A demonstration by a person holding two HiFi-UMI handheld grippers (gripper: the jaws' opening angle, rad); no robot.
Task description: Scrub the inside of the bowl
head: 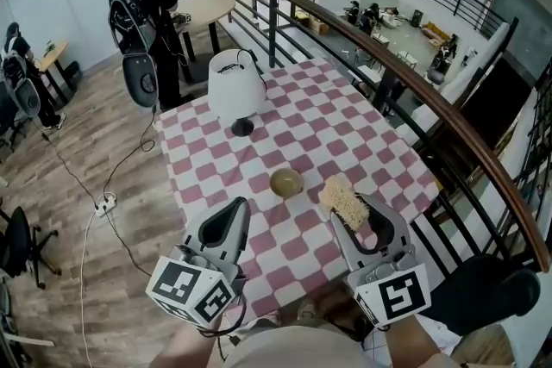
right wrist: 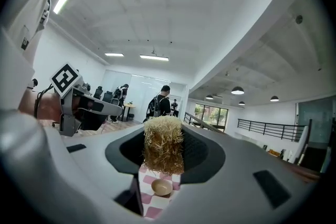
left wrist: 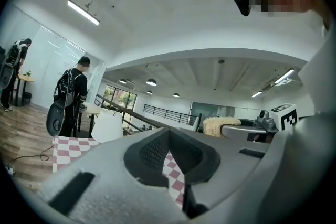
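While the bowl [head: 286, 183] sits on the checked tablecloth [head: 345, 121], ahead of and between both grippers, touching neither | left gripper [head: 234, 208]: jaws together, empty | right gripper [head: 354, 216]: clamped on straw scrubber [head: 341, 197]

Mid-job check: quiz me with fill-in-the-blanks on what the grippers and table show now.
The right gripper clamps a straw-coloured fibrous scrubber, clear of the small tan round ____.
The left gripper has its jaws ____, nothing between them.
That bowl sits on the pink-and-white checked tablecloth, nearer the grippers than the white-shaded ____.
Missing: bowl; shut; lamp.
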